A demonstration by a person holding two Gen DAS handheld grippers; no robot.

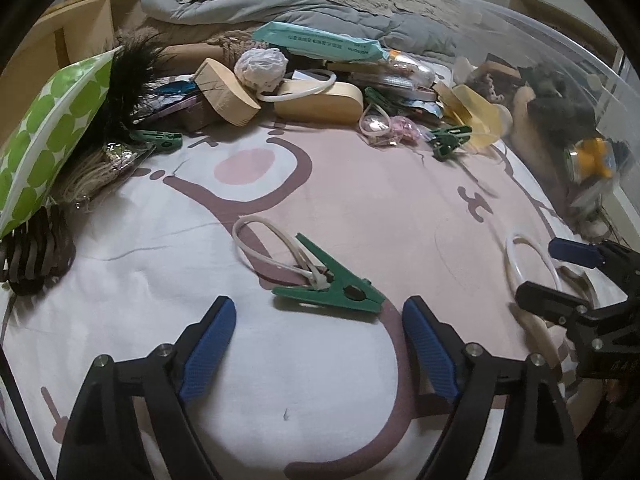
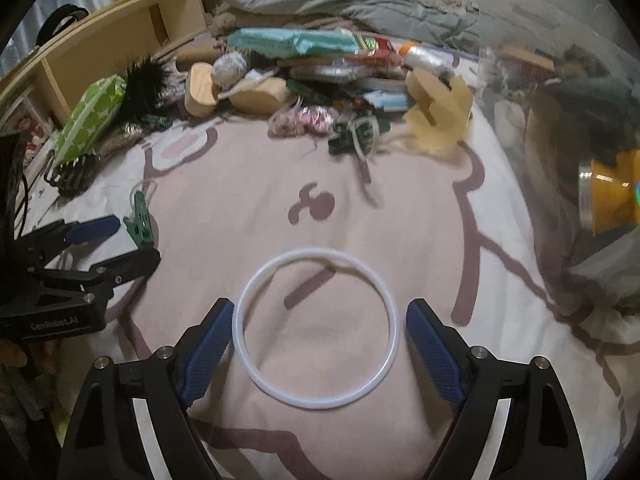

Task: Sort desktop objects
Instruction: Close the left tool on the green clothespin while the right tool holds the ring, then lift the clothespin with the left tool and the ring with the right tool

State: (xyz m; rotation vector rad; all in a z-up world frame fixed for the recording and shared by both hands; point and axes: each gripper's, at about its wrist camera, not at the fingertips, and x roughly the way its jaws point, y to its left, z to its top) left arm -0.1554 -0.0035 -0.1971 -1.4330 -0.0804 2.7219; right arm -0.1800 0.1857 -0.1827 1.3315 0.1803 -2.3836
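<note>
Here a wide bare stretch of pink-and-white printed bedsheet [image 2: 400, 216] lies between the two claws and a jumbled heap of small objects by the rumpled grey duvet [image 1: 304, 4]. The left claw [image 1: 319, 334] stands released, a green plastic clothespin [image 1: 332, 284] tied to a pale cord loop lying just beyond its ribbed blue pads, while the right claw [image 2: 320, 338] is spread, empty, either side of a smooth white silicone ring [image 2: 318, 328] lying flat. At the right edge a clear plastic bin [image 1: 560, 56] holds plush toys and a yellow-capped jar.
</note>
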